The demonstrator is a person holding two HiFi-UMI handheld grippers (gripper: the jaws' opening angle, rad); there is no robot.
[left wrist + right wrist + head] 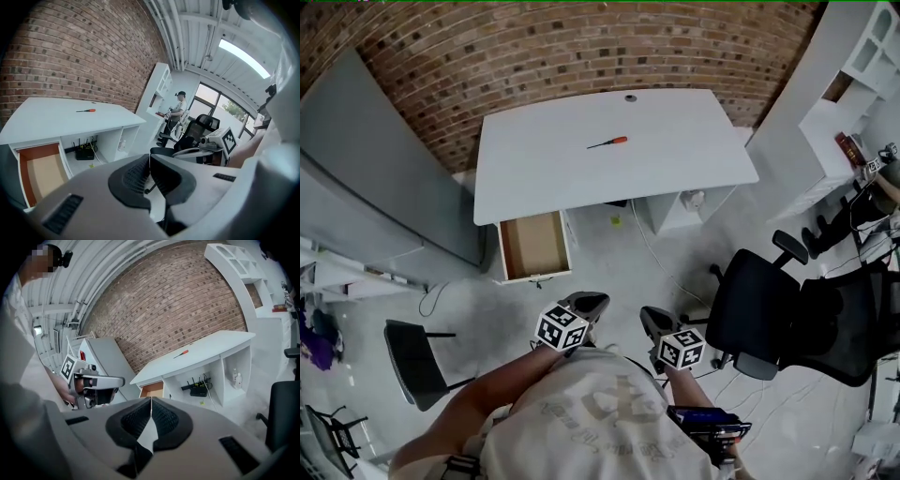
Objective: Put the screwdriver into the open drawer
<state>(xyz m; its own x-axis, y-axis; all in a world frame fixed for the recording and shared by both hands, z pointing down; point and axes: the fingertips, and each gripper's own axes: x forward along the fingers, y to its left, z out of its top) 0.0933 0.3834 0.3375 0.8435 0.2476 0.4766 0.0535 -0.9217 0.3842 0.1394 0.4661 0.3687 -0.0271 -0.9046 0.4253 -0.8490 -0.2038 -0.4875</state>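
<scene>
An orange-handled screwdriver [607, 142] lies on the white desk [675, 169], near its back middle. It also shows in the left gripper view [86, 110] and the right gripper view [181, 354]. The open drawer [532, 246] sticks out under the desk's left end, its wooden bottom bare [42, 171] [152, 390]. My left gripper [589, 304] [150, 159] and right gripper [652, 320] [151, 401] hover side by side over the floor, well short of the desk. Both are shut with nothing between the pads.
A black office chair [759, 309] stands right of me and a small dark chair [417, 361] at the left. A grey cabinet [384, 178] flanks the desk, white shelves [853, 112] stand far right. A router [85, 152] sits under the desk. A person [178, 110] stands far off.
</scene>
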